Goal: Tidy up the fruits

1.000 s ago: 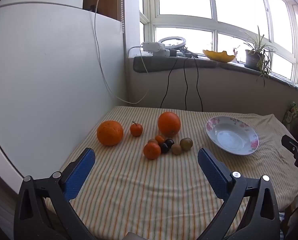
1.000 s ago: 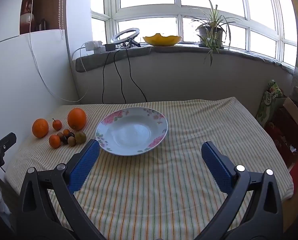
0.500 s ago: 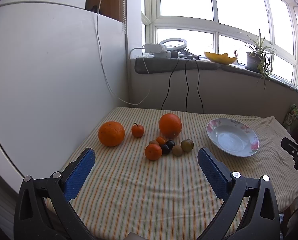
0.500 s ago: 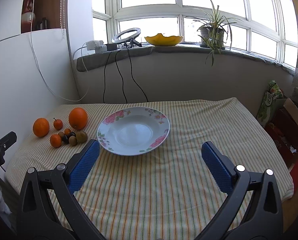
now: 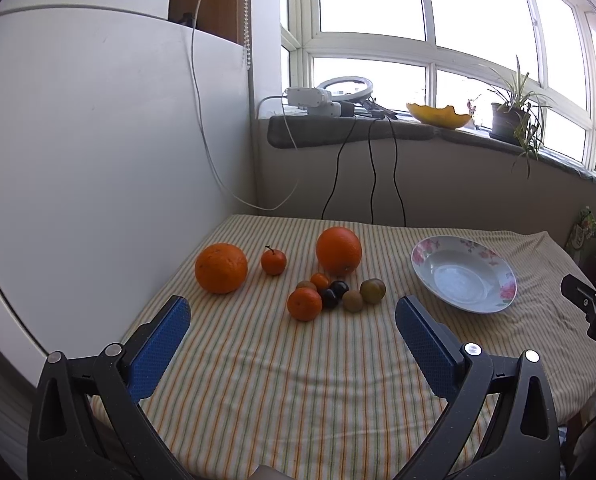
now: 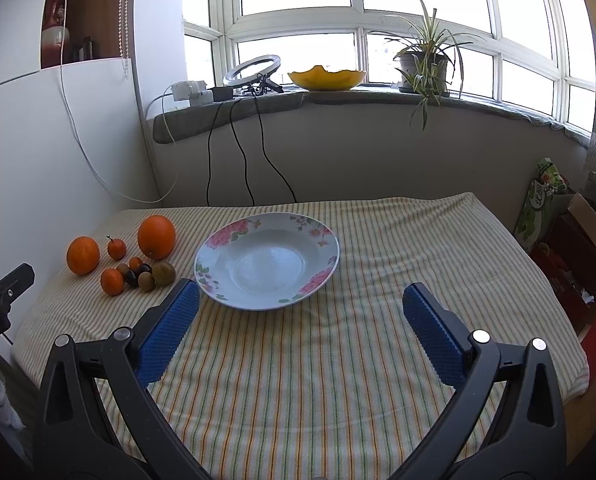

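Both tools look alike: the left gripper (image 5: 292,320) has a black plastic frame with triangular cut-outs, round silver screws at the joints, and blue pads (image 5: 160,338) with a fine dotted texture. The right gripper (image 6: 299,306) shows the same black arms, silver screws and blue textured pads (image 6: 433,334).

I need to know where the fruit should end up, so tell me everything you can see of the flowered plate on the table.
The round, shallow white plate with pink flower sprays around its rim looks like glazed ceramic, glossy in its sunken centre. It holds nothing and sits flat on the striped yellow tablecloth, to the right of the fruit cluster and apart from it. Nearest is a greenish-brown round fruit, not touching. Neither gripper touches the plate.
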